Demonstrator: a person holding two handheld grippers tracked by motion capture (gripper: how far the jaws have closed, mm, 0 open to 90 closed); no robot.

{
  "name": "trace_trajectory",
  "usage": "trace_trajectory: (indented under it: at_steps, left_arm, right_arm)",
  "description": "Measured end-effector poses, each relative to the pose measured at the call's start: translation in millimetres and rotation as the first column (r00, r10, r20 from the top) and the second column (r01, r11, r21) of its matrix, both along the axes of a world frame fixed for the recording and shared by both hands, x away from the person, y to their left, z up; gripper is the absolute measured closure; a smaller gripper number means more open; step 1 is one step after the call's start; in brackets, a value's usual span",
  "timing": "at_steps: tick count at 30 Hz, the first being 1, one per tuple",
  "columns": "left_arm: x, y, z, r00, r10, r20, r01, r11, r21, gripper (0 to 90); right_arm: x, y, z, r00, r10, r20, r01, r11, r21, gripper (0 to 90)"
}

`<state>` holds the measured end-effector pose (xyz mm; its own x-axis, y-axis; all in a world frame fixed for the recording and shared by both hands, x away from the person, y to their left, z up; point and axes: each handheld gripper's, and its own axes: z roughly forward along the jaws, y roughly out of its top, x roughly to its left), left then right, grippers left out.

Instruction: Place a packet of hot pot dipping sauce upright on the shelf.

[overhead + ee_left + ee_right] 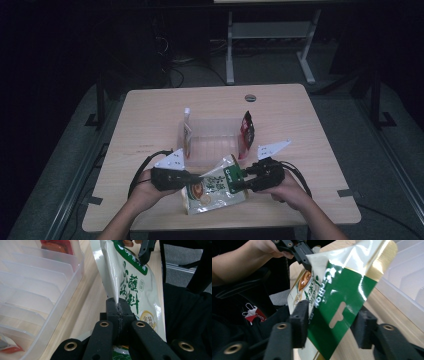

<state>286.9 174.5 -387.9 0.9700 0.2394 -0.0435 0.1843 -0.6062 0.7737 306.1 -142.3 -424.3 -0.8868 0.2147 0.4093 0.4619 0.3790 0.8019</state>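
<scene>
A cream and green snack pouch (212, 190) is held up just above the table's near edge, between my two grippers. My left gripper (197, 179) is shut on the pouch's side seam; in the left gripper view its jaws (118, 306) pinch the thin edge of the pouch (132, 285). My right gripper (239, 180) is at the pouch's green header. In the right gripper view the green header (337, 290), with its hang hole, lies between the spread jaws of that gripper (332, 320), and a gap shows at the pads.
A clear plastic divided tray (210, 121) stands just beyond the pouch at mid table. A red packet (246, 132) stands upright at its right end and a pale packet (187, 132) at its left end. A round cable hole (250, 97) sits near the far edge.
</scene>
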Motion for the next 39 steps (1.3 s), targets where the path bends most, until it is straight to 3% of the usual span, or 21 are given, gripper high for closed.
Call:
trace_trajectory:
  at_steps: [9, 15, 24, 27, 39]
  left_arm:
    - [3.2, 3.3, -5.8, 0.9998, 0.020, -0.003, -0.020, 0.9998, 0.002, 89.9]
    - [4.7, 3.3, -7.7, 0.9997, 0.024, -0.004, -0.024, 0.9997, -0.008, 89.9]
    - [6.6, 4.7, -9.4, 0.9995, 0.031, -0.001, -0.031, 0.9988, -0.036, 89.2]
    - [6.8, 4.0, -9.9, 0.9994, 0.035, 0.004, -0.035, 0.9990, -0.027, 87.9]
    - [9.5, 10.6, -7.7, 0.9969, 0.066, -0.044, -0.068, 0.9956, -0.063, 66.5]
  right_arm:
    - [-3.2, 0.6, 1.9, 0.9993, 0.036, 0.009, -0.037, 0.999, 0.019, 79.5]
    - [-4.7, 2.6, 3.2, 0.9988, 0.043, 0.024, -0.043, 0.999, 0.018, 88.6]
    - [-8.3, 3.5, 8.9, 0.9980, 0.058, 0.025, -0.059, 0.997, 0.057, 90.0]
    - [-8.7, 3.1, 10.0, 0.9981, 0.056, 0.026, -0.058, 0.995, 0.075, 90.0]
    - [-15.4, 9.9, 18.1, 0.9944, 0.094, 0.048, -0.099, 0.987, 0.126, 90.0]
